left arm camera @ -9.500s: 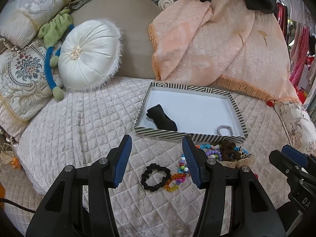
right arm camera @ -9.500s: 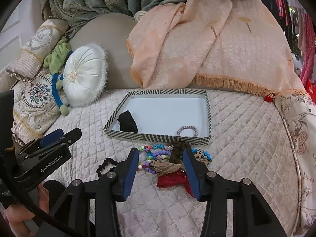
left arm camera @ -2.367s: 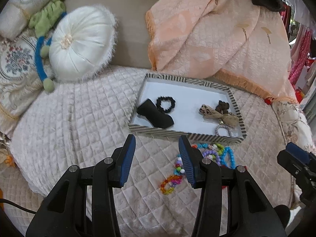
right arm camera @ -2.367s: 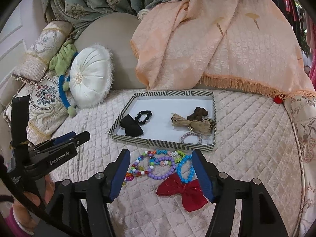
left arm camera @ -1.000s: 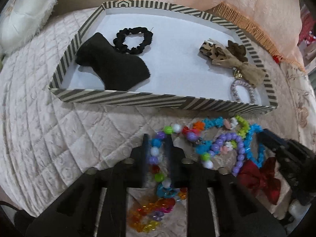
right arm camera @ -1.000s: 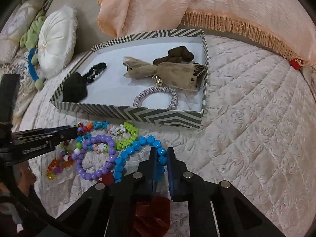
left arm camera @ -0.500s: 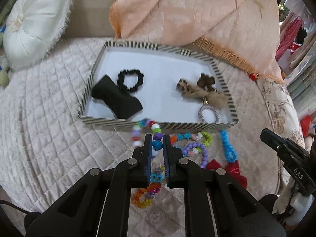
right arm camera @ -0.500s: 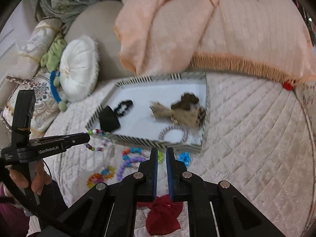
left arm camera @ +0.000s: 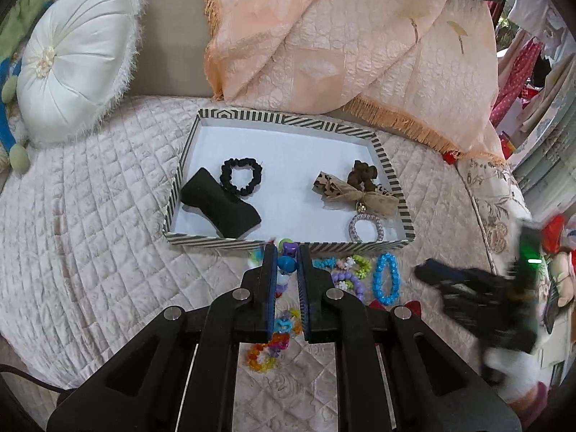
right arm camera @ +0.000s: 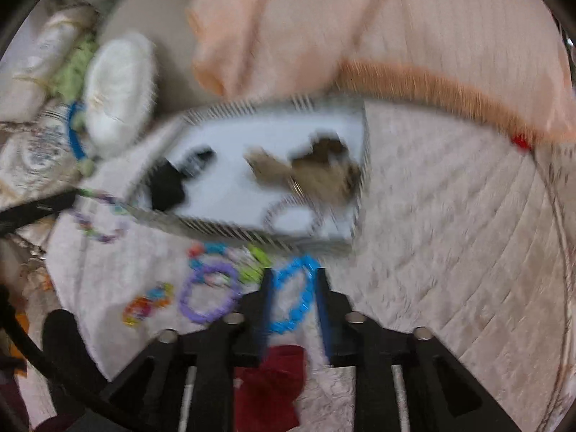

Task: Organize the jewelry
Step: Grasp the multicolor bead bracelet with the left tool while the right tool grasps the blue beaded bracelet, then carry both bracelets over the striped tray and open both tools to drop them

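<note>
bead bracelet (left arm camera: 286,264) pinched in the left gripper (left arm camera: 287,252), off the quilt (left arm camera: 90,223)
round glossy beads in mixed colours hang in a loop toward 6 o'clock, just short of the striped tray (left arm camera: 288,243) at 12. right gripper (right arm camera: 292,276) has just been opening, jaws narrowly apart, empty, framing the blue bracelet (right arm camera: 293,293) on the quilt.
</note>
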### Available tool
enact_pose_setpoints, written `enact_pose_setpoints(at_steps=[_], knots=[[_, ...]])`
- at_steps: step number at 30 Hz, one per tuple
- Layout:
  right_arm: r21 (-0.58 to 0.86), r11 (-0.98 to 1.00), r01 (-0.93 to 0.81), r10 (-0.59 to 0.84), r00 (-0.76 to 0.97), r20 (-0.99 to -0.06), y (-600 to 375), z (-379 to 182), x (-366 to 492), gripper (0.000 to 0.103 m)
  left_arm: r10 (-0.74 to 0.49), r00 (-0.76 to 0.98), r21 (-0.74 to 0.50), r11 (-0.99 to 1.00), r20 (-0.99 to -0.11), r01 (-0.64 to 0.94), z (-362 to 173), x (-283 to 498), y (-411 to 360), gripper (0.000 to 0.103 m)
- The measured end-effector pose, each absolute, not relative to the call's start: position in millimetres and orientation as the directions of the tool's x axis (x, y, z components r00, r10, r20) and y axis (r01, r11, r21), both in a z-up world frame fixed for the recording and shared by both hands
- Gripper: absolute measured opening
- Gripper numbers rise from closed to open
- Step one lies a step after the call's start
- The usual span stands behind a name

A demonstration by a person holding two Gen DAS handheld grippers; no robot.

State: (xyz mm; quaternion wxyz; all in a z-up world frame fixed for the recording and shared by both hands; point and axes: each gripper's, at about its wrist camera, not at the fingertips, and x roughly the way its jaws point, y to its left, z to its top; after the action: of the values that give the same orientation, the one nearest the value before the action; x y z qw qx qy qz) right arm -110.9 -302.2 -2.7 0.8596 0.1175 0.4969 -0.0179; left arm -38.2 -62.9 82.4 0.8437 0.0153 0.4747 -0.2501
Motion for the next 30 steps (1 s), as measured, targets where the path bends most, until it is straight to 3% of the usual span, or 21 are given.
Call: enact_pose_setpoints(at_steps=[6, 9, 22, 30], knots=[[0.135, 0.978, 0.16, 0.044, 0.472, -0.88, -301, -41, -96, 0.03, -0.406, 0.413, -0.216, 0.875, -0.815, 0.434, 80, -37, -62, 0.01], [0.165, 0.975, 0.147, 0.075, 0.485, -0.872, -305, -35, -98, 0.01, -0.405, 0.41, -0.216, 0.875, -0.817, 0.434, 80, -36, -62, 0.01], [0.249, 0.966, 0.074, 0.135, 0.676, -0.724, -312, 80, -133, 0.01, -0.41, 0.443, -0.21, 0.876, -0.797, 0.433, 102, -32, -60, 0.01], [0.243, 0.969, 0.041, 0.143, 0.709, -0.691, -303, 108, -123, 0.01, -0.406, 0.462, -0.198, 0.879, -0.788, 0.434, 116, -26, -62, 0.01]])
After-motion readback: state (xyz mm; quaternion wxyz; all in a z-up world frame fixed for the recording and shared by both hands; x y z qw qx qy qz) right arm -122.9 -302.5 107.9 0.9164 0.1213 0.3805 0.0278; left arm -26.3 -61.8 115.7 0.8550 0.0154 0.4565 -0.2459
